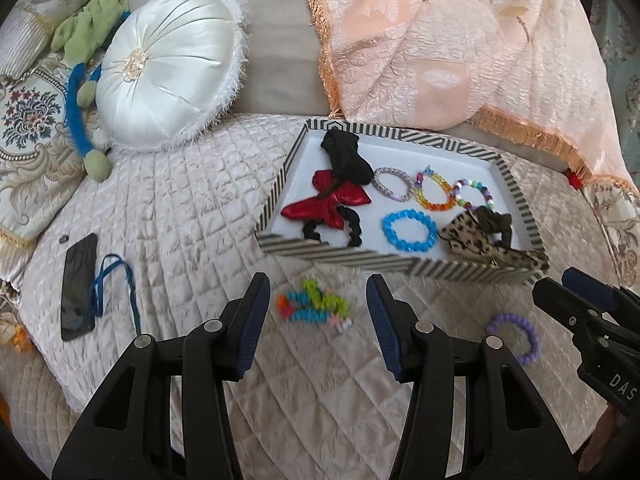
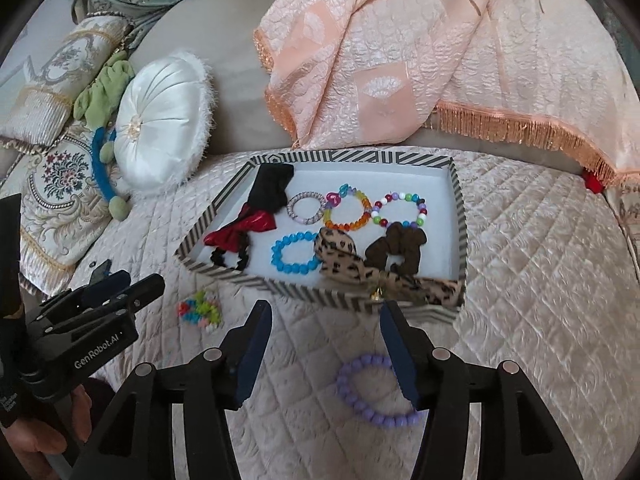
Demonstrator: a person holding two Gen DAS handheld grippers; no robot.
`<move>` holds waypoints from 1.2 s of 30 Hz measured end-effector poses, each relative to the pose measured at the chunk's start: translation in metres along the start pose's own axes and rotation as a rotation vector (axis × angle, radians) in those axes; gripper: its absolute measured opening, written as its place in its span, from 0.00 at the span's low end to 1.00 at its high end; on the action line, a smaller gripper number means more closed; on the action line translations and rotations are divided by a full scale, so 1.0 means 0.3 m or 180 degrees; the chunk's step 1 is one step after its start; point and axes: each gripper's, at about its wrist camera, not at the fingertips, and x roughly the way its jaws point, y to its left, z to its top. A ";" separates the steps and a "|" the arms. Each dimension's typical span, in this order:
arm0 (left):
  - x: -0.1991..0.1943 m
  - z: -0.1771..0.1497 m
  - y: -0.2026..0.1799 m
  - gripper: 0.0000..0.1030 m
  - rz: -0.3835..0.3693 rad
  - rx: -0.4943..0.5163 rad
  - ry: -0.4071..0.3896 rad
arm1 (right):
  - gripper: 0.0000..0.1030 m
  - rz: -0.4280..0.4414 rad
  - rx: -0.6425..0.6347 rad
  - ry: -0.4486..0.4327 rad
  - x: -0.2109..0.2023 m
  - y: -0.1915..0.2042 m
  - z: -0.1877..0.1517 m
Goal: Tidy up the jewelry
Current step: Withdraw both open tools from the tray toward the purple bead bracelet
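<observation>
Jewelry tray on a quilted bed.
The striped tray (image 2: 460, 216) sits on the quilt (image 2: 540, 280) below a peach throw (image 2: 400, 60). Both claws, left (image 1: 318, 320) and right (image 2: 324, 344), are spread and empty; a lilac bracelet (image 2: 372, 390) lies on the quilt under the right.

It was a home, a bed or sofa: a quilted cover (image 2: 520, 240) lay underneath, with a round satin cushion (image 1: 168, 68), embroidered pillows (image 1: 32, 128), a fringed peach throw (image 2: 440, 60) and a phone (image 1: 79, 286) lying about.
</observation>
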 end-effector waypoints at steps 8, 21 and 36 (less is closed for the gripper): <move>-0.047 -0.053 -0.003 0.56 -0.0038 -0.0005 -0.0010 | 0.58 -0.0005 -0.0031 0.0001 -0.041 0.019 -0.051; -0.069 -0.083 -0.005 0.57 -0.0029 0.0018 -0.0016 | 0.61 -0.0039 -0.0111 0.0000 -0.062 0.038 -0.084; -0.044 -0.095 0.002 0.57 -0.0024 -0.0016 0.0057 | 0.62 -0.0073 -0.0083 0.0055 -0.051 0.014 -0.097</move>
